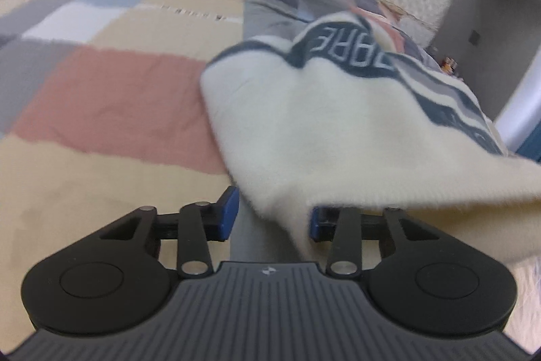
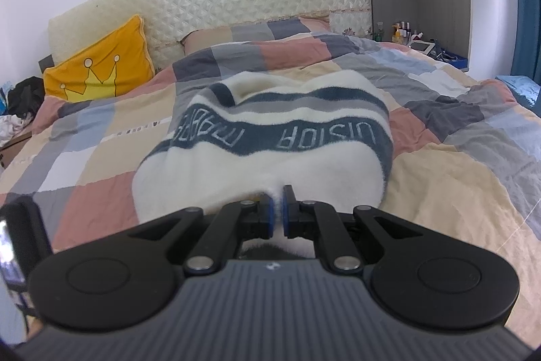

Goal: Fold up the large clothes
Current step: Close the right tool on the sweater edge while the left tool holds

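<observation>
Here, a fluffy cream sweater [image 2: 257, 154] with navy and grey stripes and pale lettering on a navy band lies bunched on the patchwork bed cover [image 2: 439, 164], near the bed's middle. The right gripper [image 2: 278, 212] is clenched on the sweater's near edge, with cream fabric pinched between its blue pads. In the left view, the left gripper [image 1: 274, 219] stands parted, and the sweater [image 1: 338, 131] drapes over its right finger, unpinched.
</observation>
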Demonstrator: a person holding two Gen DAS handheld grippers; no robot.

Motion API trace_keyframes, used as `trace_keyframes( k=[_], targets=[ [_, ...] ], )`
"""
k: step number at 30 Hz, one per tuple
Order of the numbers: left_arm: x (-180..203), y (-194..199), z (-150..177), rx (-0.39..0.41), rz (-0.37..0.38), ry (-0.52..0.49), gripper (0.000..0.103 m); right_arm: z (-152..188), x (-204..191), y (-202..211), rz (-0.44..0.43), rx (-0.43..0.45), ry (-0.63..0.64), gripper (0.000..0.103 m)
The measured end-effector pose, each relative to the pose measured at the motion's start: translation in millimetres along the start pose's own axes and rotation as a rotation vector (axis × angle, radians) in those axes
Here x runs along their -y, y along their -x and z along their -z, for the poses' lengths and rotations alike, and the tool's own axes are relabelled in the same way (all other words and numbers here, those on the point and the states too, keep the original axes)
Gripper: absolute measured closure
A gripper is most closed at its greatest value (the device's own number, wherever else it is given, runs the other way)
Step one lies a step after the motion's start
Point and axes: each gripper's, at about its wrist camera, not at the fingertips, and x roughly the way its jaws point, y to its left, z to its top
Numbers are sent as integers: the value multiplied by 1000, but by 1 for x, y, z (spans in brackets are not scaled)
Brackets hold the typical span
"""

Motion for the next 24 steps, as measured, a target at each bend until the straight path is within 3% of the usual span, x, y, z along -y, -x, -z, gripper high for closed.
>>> trace_keyframes(
  k=[3,6,9,16,19,24],
  targets=[
    [5,5,3,40,9,-13,83,0,0,-1,2,-4,0,95],
    [14,26,-7,130,2,-25,93,-2,1,-2,10,-5,-4,95],
    [17,51,-25,206,8,-34,94,-2,2,-3,18,-8,-3,95],
    [17,91,-62,265,88,18,95,-4,4,-13,-6,-57,-17,94],
    [21,99,-70,282,91,17,95,-5,1,-19,1,-80,-11,87],
    [12,111,-81,303,96,51,96,-10,3,-40,-84,-158,-30,86]
  ],
)
